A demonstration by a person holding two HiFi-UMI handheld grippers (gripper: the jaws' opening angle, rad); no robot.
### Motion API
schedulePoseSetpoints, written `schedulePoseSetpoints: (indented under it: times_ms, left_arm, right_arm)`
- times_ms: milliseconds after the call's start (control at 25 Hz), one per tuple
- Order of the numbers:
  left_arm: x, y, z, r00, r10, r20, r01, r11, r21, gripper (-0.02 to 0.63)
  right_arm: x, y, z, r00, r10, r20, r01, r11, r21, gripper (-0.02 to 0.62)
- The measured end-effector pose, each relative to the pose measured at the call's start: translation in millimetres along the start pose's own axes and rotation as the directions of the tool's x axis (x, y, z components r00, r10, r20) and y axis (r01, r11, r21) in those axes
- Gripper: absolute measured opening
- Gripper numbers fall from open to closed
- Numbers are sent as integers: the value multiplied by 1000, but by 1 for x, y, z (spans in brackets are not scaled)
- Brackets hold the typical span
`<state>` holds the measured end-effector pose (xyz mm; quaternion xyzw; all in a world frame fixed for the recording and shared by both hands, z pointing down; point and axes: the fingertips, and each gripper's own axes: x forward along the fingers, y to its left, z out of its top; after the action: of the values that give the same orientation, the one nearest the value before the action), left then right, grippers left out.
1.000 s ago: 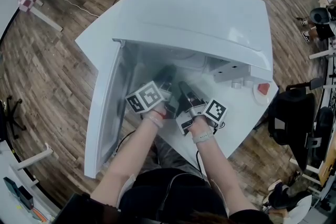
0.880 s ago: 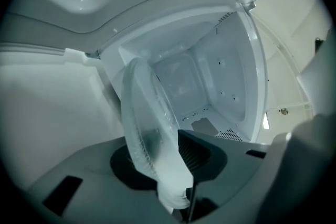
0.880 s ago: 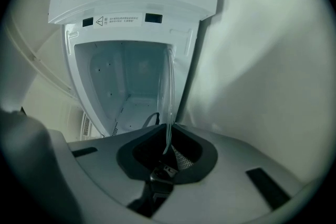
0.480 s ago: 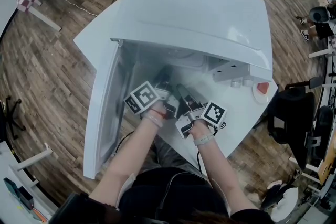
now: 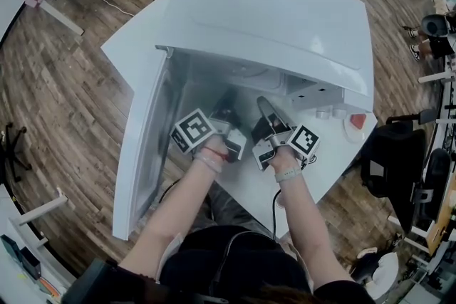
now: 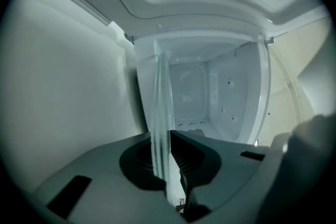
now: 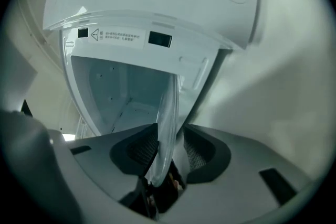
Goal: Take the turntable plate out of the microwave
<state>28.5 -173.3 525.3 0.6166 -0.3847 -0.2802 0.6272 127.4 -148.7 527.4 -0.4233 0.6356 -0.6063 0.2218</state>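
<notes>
The white microwave (image 5: 271, 11) stands with its door (image 5: 142, 146) swung open to the left. Both grippers sit at the mouth of the cavity (image 6: 210, 92). The clear glass turntable plate (image 6: 160, 113) shows edge-on and upright in the left gripper view. My left gripper (image 6: 169, 157) is closing, its pads pressing on the rim. In the right gripper view the same plate (image 7: 167, 118) runs between the jaws of my right gripper (image 7: 170, 147). These are opening, with a gap beside the glass. From the head view, my left gripper (image 5: 229, 114) and right gripper (image 5: 265, 121) are side by side.
The microwave rests on a white table (image 5: 313, 167). Its control knobs (image 5: 324, 112) are right of the cavity. A small dish with something red (image 5: 356, 121) sits at the table's right edge. A black chair (image 5: 395, 153) stands to the right on the wooden floor.
My right gripper has shifted right and toward the microwave, and its jaws have spread. My left gripper has stayed where it was and rolled a little.
</notes>
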Motion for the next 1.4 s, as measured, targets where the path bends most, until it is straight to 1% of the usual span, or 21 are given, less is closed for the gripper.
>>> schedulePoseSetpoints:
  times_ms: [120, 280, 360, 520, 600, 640, 720, 1000, 1120, 1240, 1400]
  left_arm:
    - [-2, -2, 0, 1000, -16, -3, 16, 1000, -6, 32]
    - [-4, -6, -2, 999, -34, -17, 34, 999, -5, 30]
    - [-8, -6, -4, 999, -43, -20, 43, 999, -4, 29]
    - [-16, -5, -9, 998, -56, -29, 56, 998, -6, 28]
    - [-20, -4, -11, 998, -60, -31, 60, 998, -8, 28]
    - [-22, -4, -12, 998, -62, -31, 62, 998, -5, 28]
    - [-26, -4, -13, 997, -65, -28, 65, 998, 6, 28]
    - [-37, -6, -14, 997, -77, -30, 78, 997, 25, 29]
    - [-42, -6, -14, 996, -79, -29, 80, 995, 58, 29]
    - [-47, -7, -18, 996, -89, -25, 90, 996, 22, 29]
    - [-55, -8, -21, 995, -97, -22, 97, 995, 16, 29]
  right_arm:
    - [7, 0, 10, 1000, 18, 10, -18, 1000, 12, 149]
    - [13, -1, 12, 999, 41, 9, -41, 998, 43, 149]
    - [14, 0, 12, 998, 62, 13, -62, 996, 59, 148]
    - [16, 9, 13, 993, 112, 19, -113, 992, 59, 144]
    - [16, 8, 14, 993, 114, 26, -116, 991, 64, 129]
    - [16, 7, 13, 994, 111, 26, -112, 992, 65, 94]
    - [14, 6, 11, 993, 111, 27, -113, 992, 62, 61]
    - [5, 9, 1, 983, 178, 50, -180, 983, 42, 54]
    - [1, 11, -3, 980, 192, 51, -194, 980, 40, 54]
    - [-3, 14, -6, 976, 214, 51, -215, 976, 30, 54]
    - [-9, 18, -11, 972, 229, 48, -231, 973, 21, 54]
